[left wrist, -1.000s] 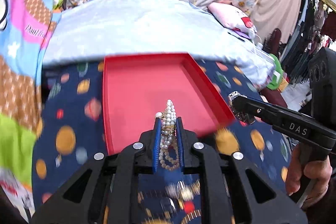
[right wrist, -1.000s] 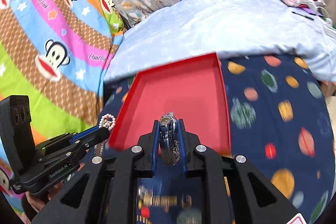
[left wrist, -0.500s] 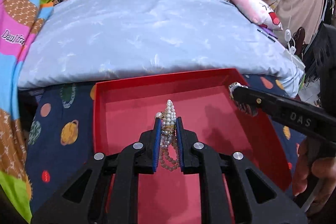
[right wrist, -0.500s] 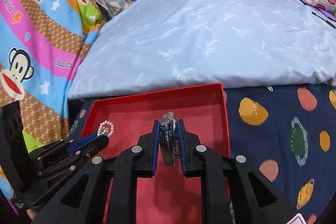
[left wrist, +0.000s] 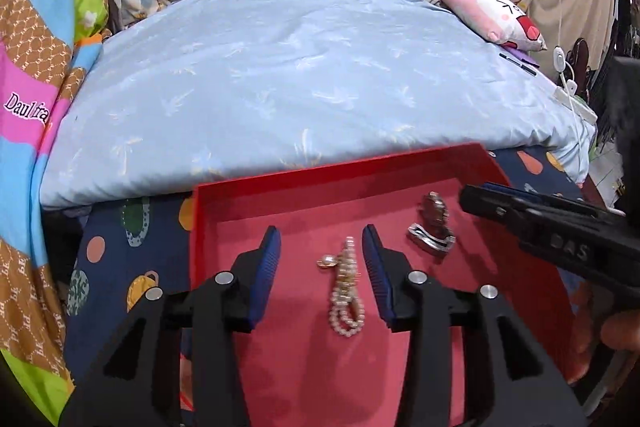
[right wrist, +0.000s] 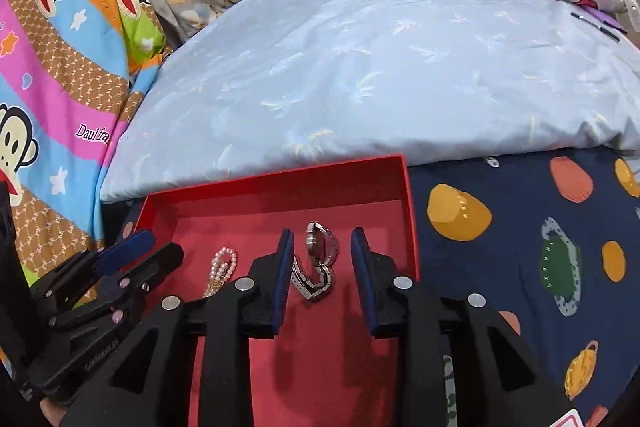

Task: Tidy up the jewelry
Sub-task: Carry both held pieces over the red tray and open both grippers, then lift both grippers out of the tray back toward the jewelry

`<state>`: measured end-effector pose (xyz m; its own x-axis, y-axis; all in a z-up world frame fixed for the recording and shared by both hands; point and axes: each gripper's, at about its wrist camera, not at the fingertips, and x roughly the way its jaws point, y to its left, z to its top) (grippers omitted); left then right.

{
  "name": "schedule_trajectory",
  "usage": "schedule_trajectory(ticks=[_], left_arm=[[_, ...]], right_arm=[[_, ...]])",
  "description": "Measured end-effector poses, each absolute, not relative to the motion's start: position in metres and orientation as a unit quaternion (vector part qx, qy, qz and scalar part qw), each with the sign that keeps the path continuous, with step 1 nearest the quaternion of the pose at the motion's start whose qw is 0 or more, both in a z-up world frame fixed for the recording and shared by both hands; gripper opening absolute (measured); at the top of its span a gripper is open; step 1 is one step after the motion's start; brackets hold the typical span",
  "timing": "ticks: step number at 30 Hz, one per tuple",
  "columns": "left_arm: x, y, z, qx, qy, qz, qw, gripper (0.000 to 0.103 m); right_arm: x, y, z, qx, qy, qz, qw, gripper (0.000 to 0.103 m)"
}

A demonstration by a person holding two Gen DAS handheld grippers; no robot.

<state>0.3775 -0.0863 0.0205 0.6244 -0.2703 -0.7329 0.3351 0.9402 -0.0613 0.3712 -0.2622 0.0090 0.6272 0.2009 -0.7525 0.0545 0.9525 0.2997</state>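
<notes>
Your white pearl bracelet with a gold clasp point(left wrist: 346, 291) lies loosely coiled on the floor of the shallow red tray point(left wrist: 280, 183), between the parted fingers of your left gripper point(left wrist: 320, 263), whose jaws have just been opening and touch nothing. The silver metal-link wristwatch point(right wrist: 318, 263) lies beside it, between the spread fingers of your right gripper point(right wrist: 322, 267), which has also just been opening. Only the right view shows the navy planet-print sheet point(right wrist: 520, 247) stretching off to the right; the left view alone catches your hand point(left wrist: 618, 333). A pale blue quilt point(left wrist: 300, 75) rises behind the tray.
</notes>
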Motion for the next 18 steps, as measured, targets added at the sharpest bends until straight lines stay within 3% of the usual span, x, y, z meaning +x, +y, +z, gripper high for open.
schedule_trajectory(ticks=[10,18], left_arm=[[0.372,-0.072,0.033,0.022,0.399,-0.153,0.904,0.041],[0.294,-0.046,0.062,0.023,0.392,-0.133,0.910,0.044]], right_arm=[[0.348,-0.263,0.028,0.147,0.410,0.034,0.899,0.030],[0.260,-0.266,0.059,0.143,0.394,0.051,0.906,0.031]])
